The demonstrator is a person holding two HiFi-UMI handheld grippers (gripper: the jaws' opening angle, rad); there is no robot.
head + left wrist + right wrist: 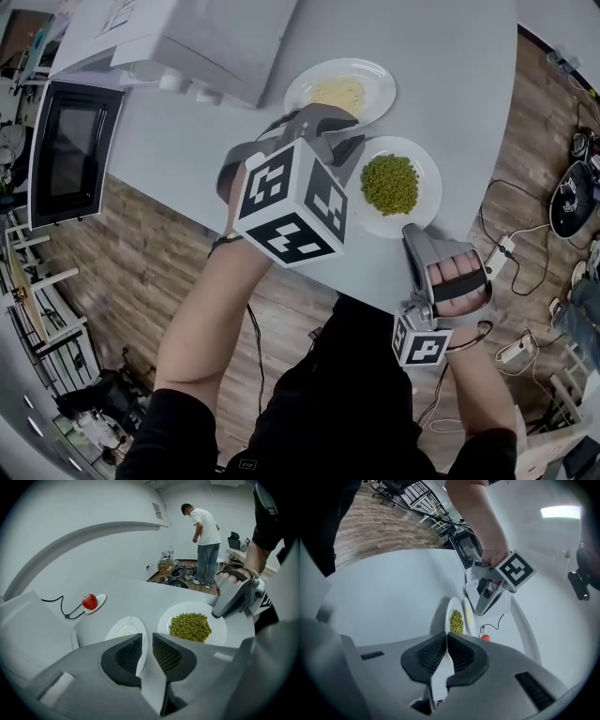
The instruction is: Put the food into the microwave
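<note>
A white plate of green peas [391, 184] lies near the front edge of the grey table [187, 150]. Just behind it is a white plate of pale yellow food [339, 91]. My left gripper [330, 120] is at the near rim of the yellow-food plate [125, 631], and its jaws stand almost together with that rim in the narrow gap [146, 646]. My right gripper [417, 232] is at the near rim of the pea plate [456, 620], with its jaws nearly closed on that white rim [446, 651]. The white microwave [187, 37] stands at the back left with its door [70, 159] swung open.
A red apple [89, 601] sits on a small saucer at the far side of the table, next to a black cable [61, 606]. A person [204, 545] stands in the background. Cables and gear [572, 202] lie on the wooden floor to the right.
</note>
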